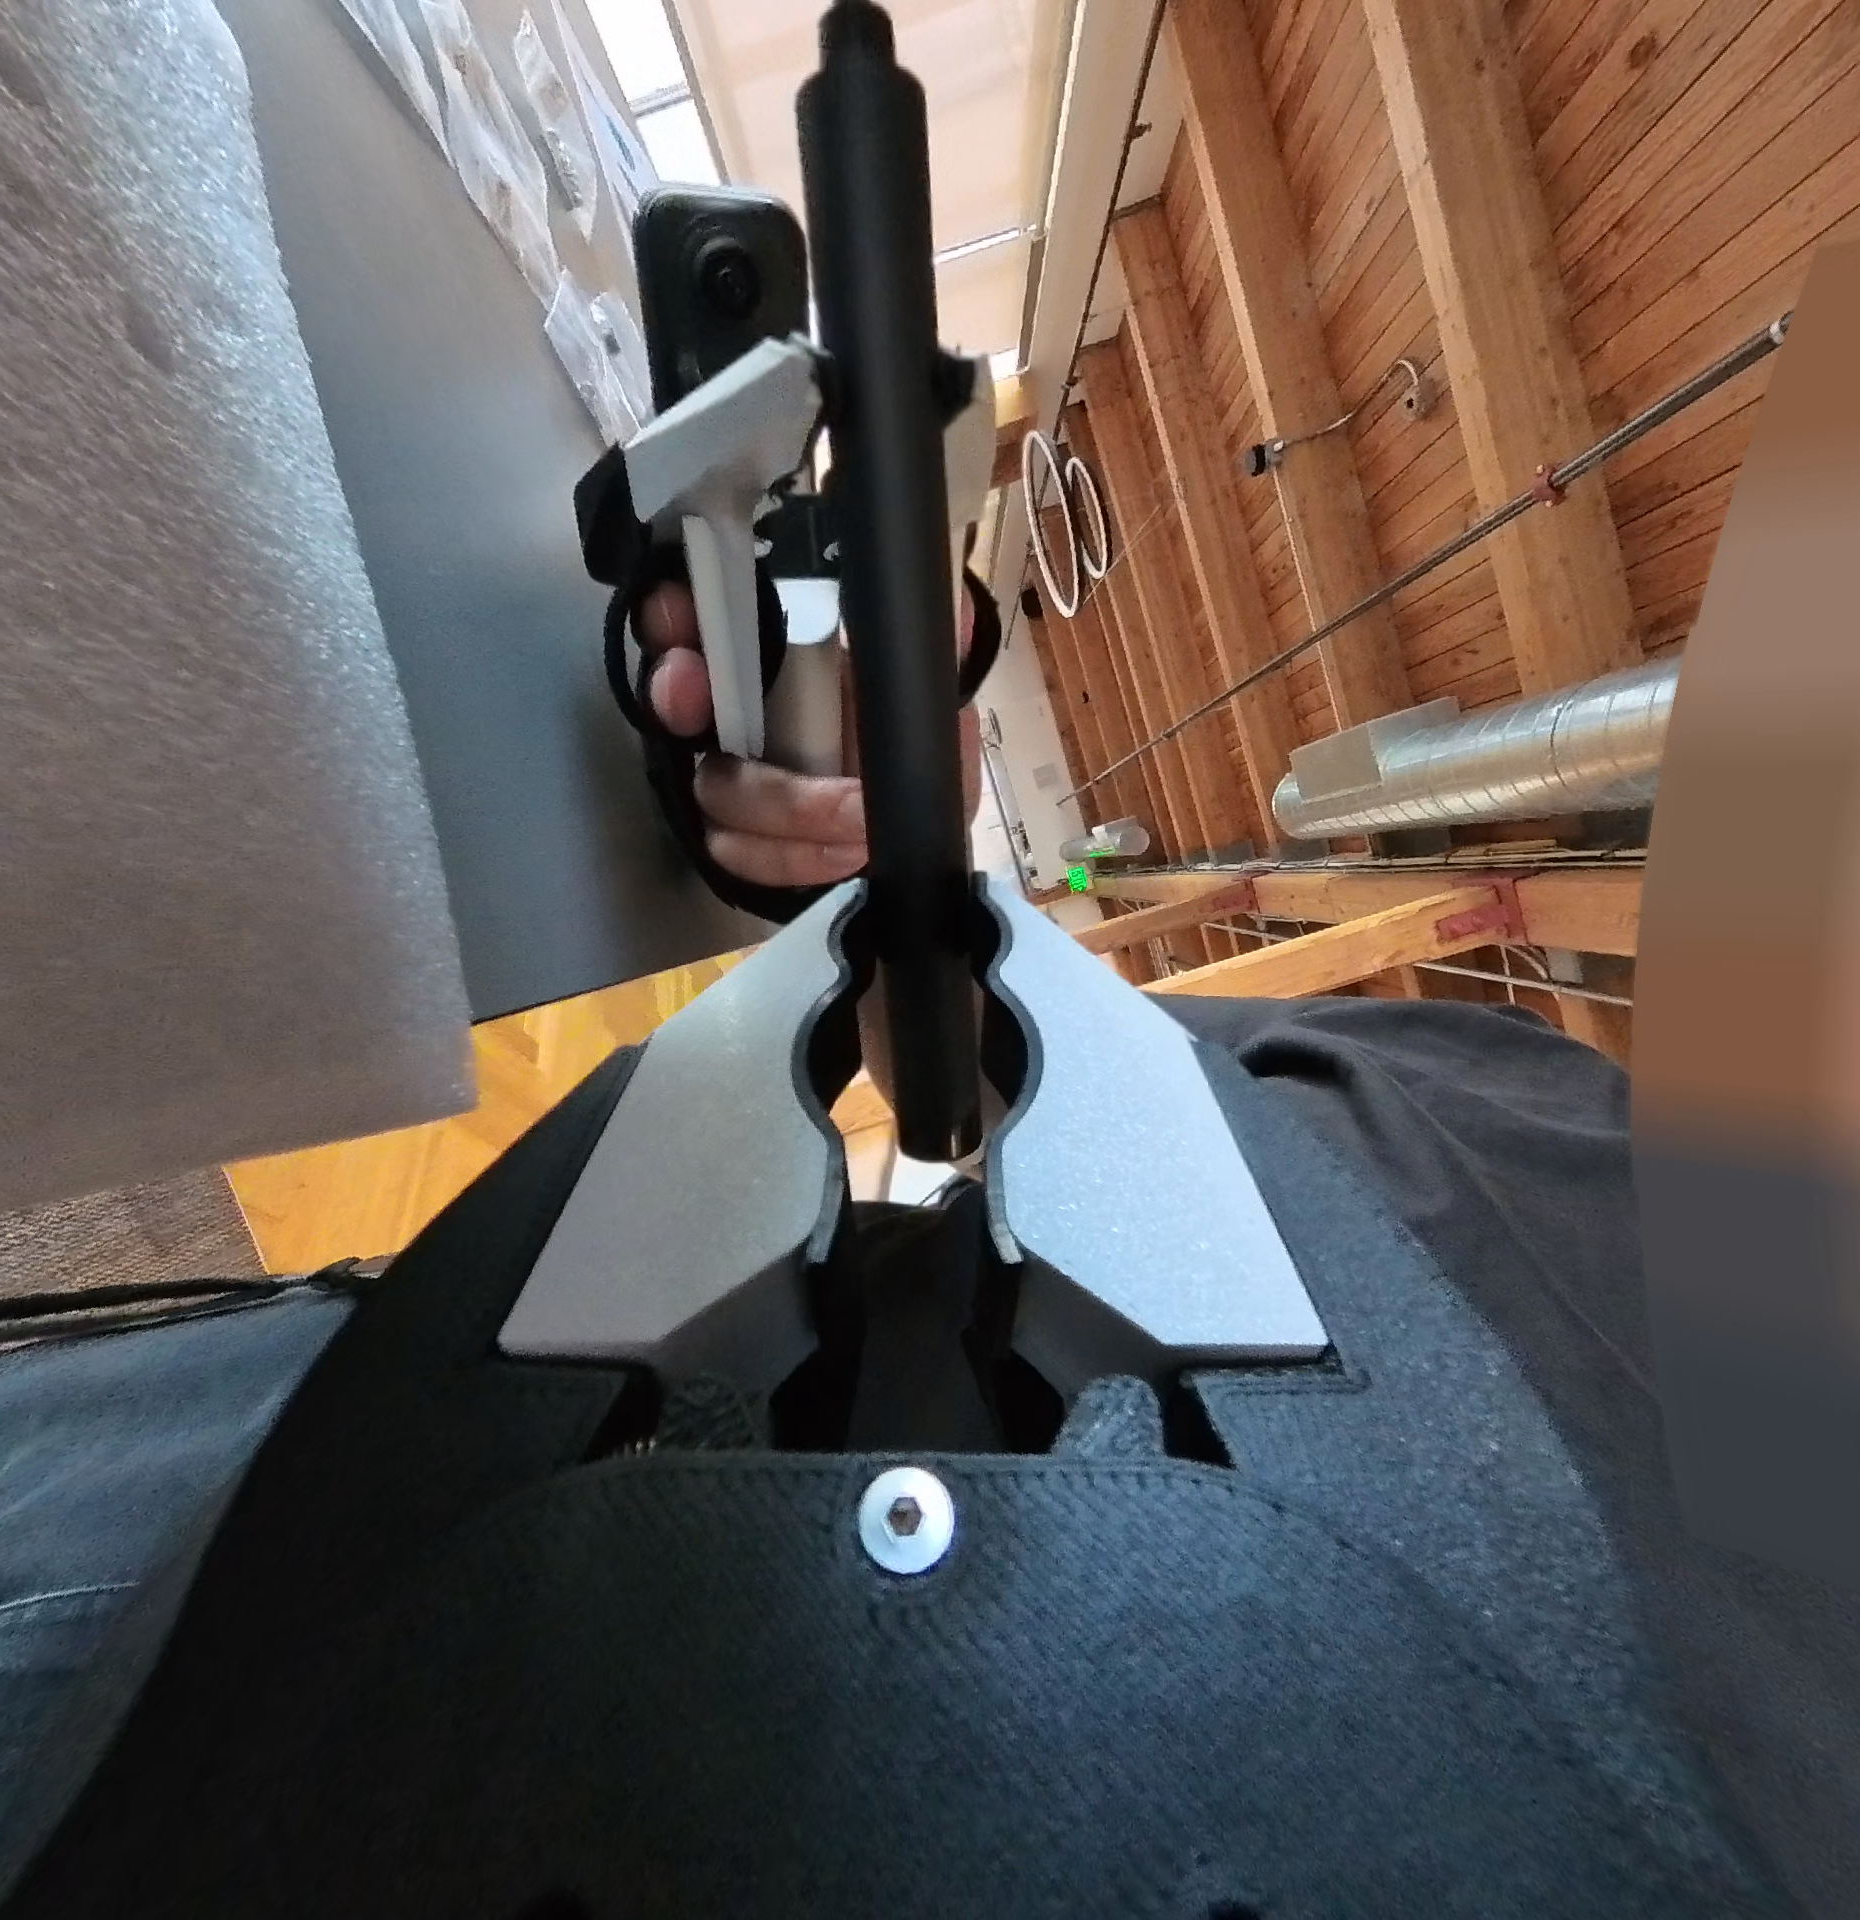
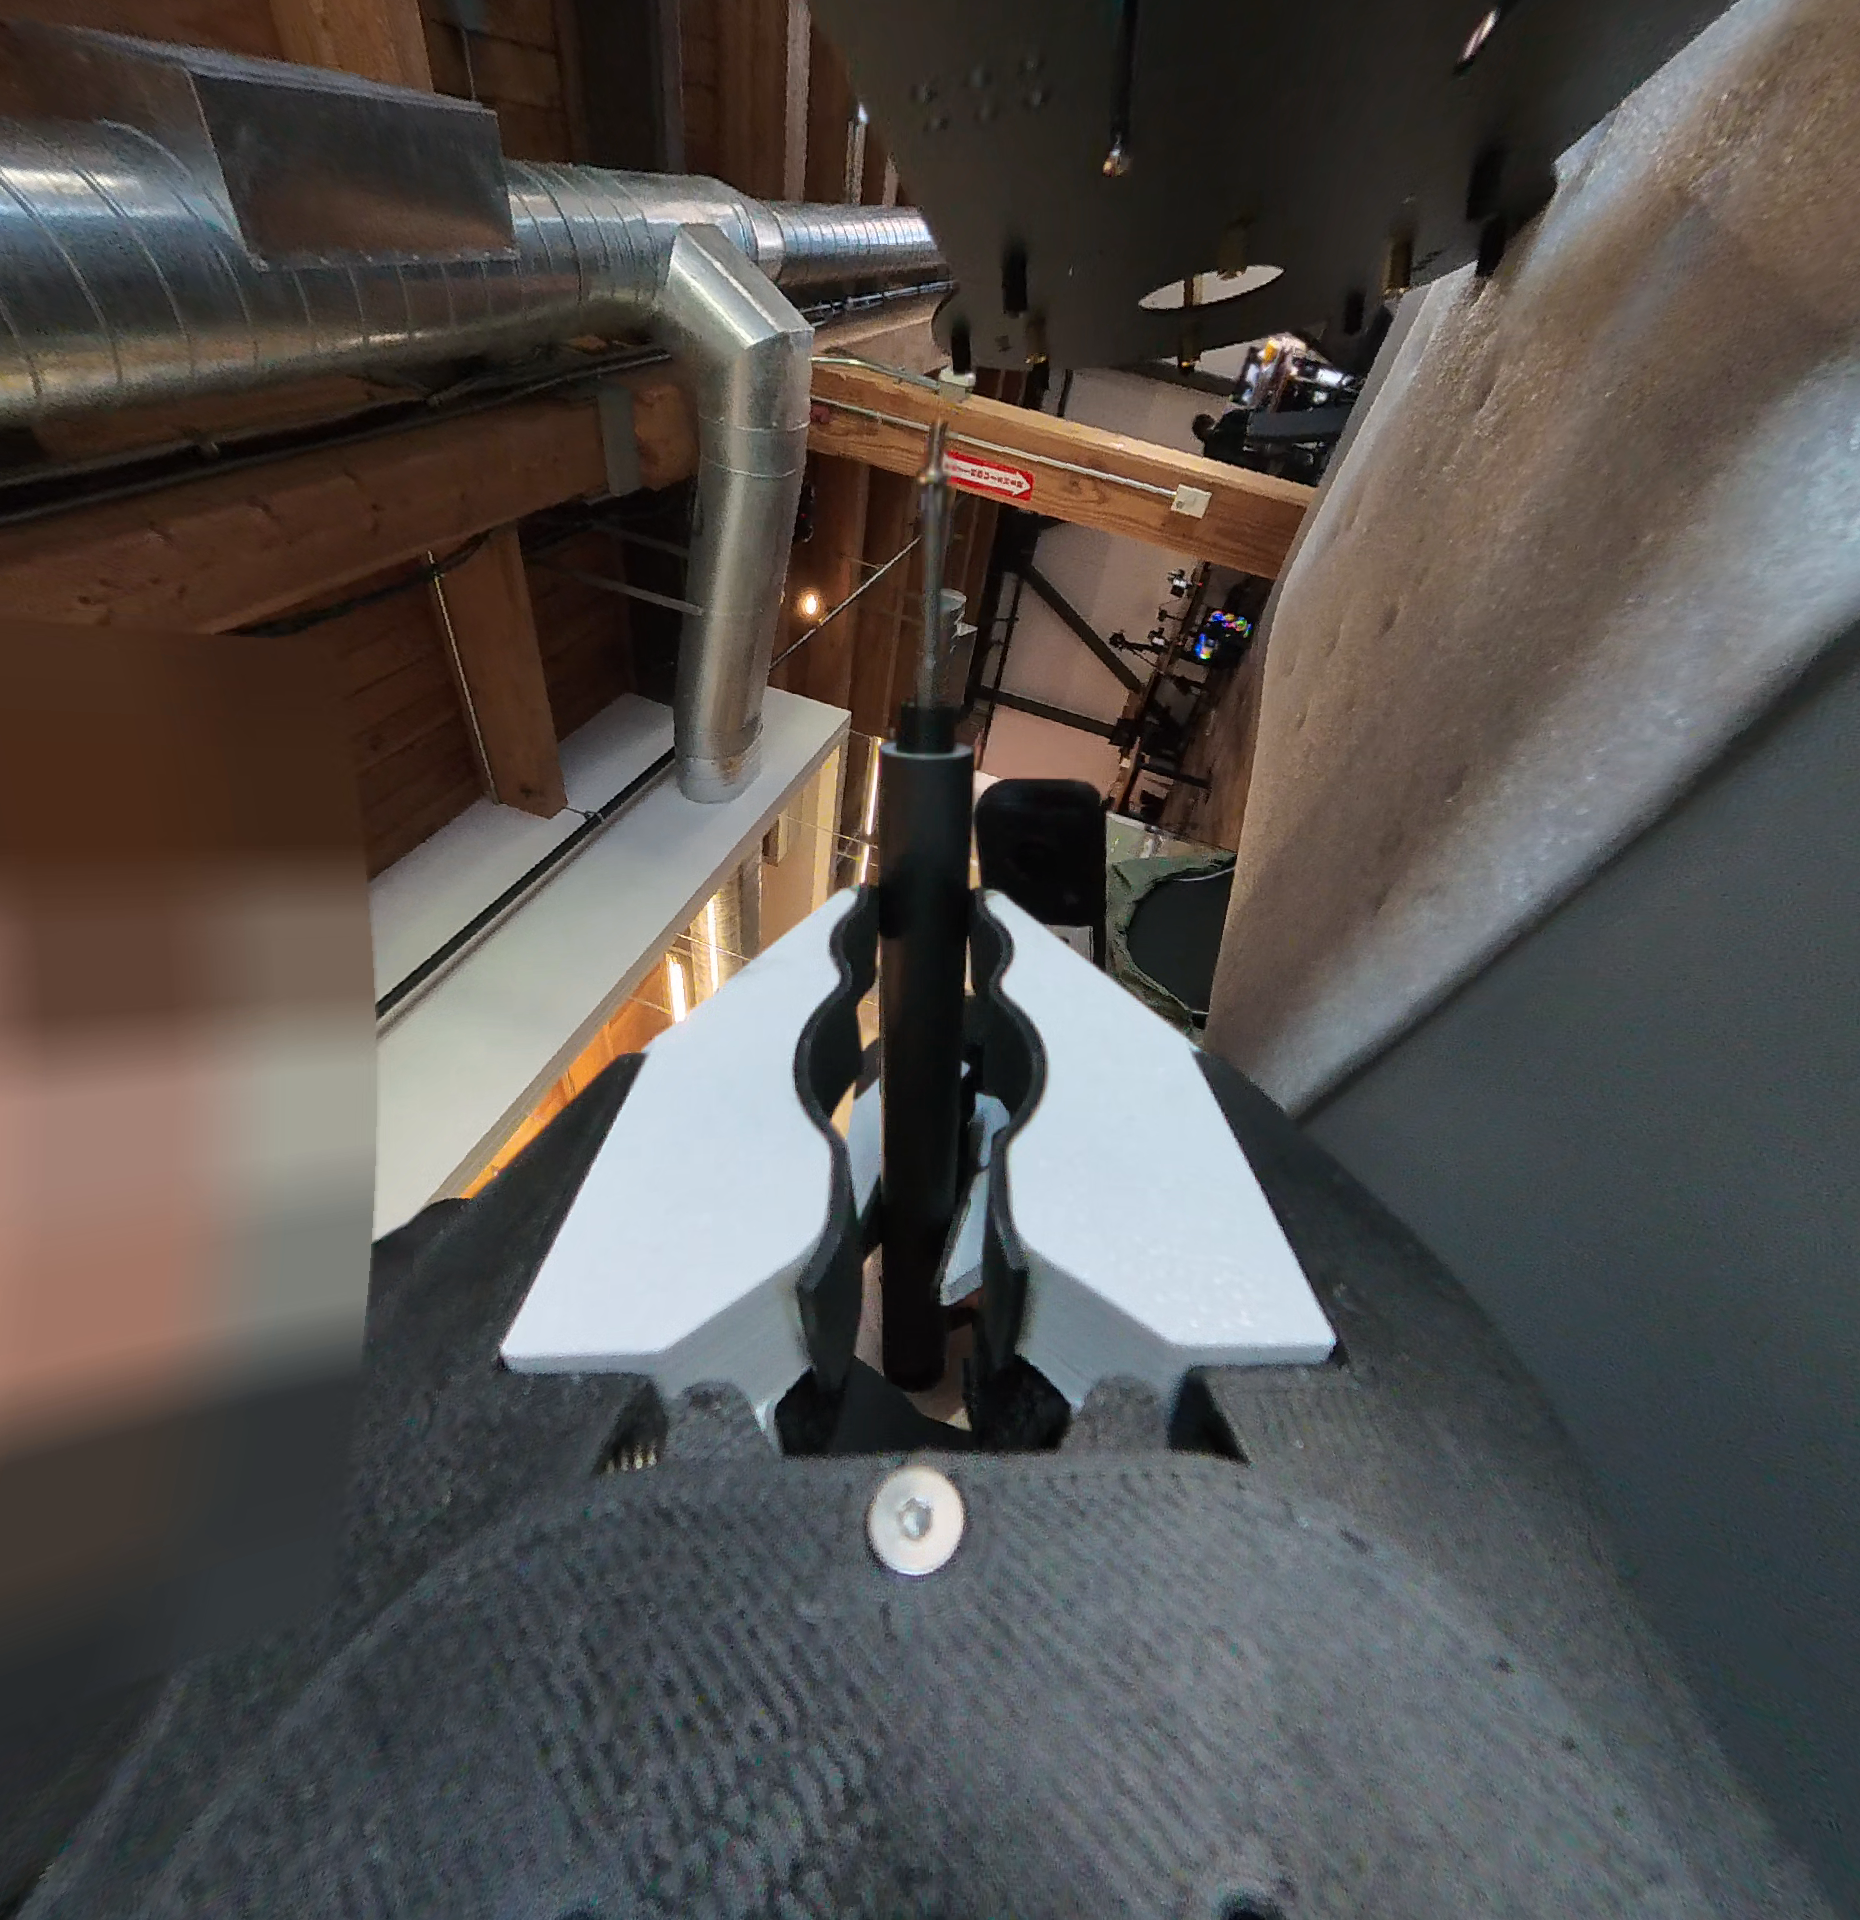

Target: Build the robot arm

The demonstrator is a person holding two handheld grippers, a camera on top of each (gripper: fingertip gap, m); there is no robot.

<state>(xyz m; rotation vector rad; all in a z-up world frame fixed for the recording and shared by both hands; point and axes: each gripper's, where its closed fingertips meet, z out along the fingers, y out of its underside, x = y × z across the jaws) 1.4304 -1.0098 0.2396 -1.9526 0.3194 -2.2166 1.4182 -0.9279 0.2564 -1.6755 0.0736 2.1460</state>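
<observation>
A black cylindrical rod (image 1: pixel 884 520) runs lengthwise through both grippers. My left gripper (image 1: pixel 918 904) is shut on its near end, the tips of the grey fingers (image 1: pixel 718 1122) pinching it. Farther along, my right gripper (image 1: pixel 853 410) clamps the same rod, held by a hand (image 1: pixel 780 821), with a black camera (image 1: pixel 718 281) on top. In the right wrist view my right gripper (image 2: pixel 921 904) is shut on the rod (image 2: pixel 910 1091), and a thin metal shaft (image 2: pixel 936 561) sticks out of the rod's far end. Pale parts behind the rod there (image 2: pixel 973 1164) look like the left gripper.
A pale foam sheet (image 1: pixel 157 520) lies on a dark table top (image 1: pixel 438 520); both also show in the right wrist view (image 2: pixel 1528 520) (image 2: pixel 1684 1143). A person's dark shirt (image 1: pixel 1373 1195) is close behind. Silver ducts (image 2: pixel 386 270) and wooden beams (image 1: pixel 1425 312) are overhead. My hands' fingertips stand some 8 centimeters from each other.
</observation>
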